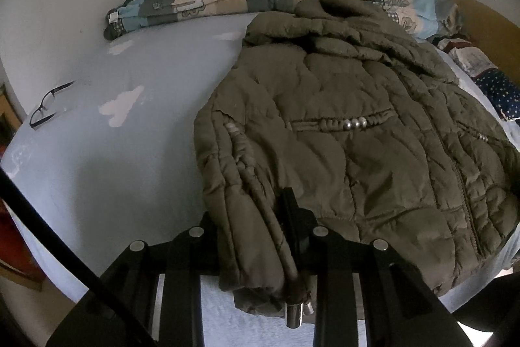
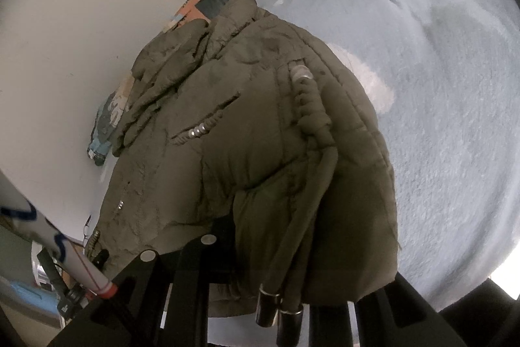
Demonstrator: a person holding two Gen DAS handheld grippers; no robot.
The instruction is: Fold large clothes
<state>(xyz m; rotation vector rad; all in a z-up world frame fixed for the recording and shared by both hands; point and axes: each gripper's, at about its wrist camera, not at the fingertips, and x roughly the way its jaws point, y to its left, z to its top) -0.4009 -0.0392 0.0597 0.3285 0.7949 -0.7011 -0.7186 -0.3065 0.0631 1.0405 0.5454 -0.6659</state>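
Observation:
An olive-green quilted jacket (image 1: 341, 126) lies spread on a light blue bed sheet (image 1: 130, 171), hood toward the wall. My left gripper (image 1: 250, 220) is shut on the jacket's near left hem corner; padded cloth fills the gap between its black fingers (image 1: 292, 217). A drawstring with metal ends (image 1: 294, 313) hangs from that corner. In the right wrist view the jacket (image 2: 247, 132) bulges over my right gripper (image 2: 269, 236), which is shut on the other hem corner. Only its left finger (image 2: 221, 230) shows. Two metal-tipped cords (image 2: 276, 304) dangle there.
Black-framed glasses (image 1: 45, 104) lie on the sheet at the far left. A rolled patchwork quilt (image 1: 195, 2) runs along the white wall behind the jacket. Patterned pillows (image 1: 494, 86) sit at the right. A red-tipped pole and cables (image 2: 81, 265) stand beside the bed.

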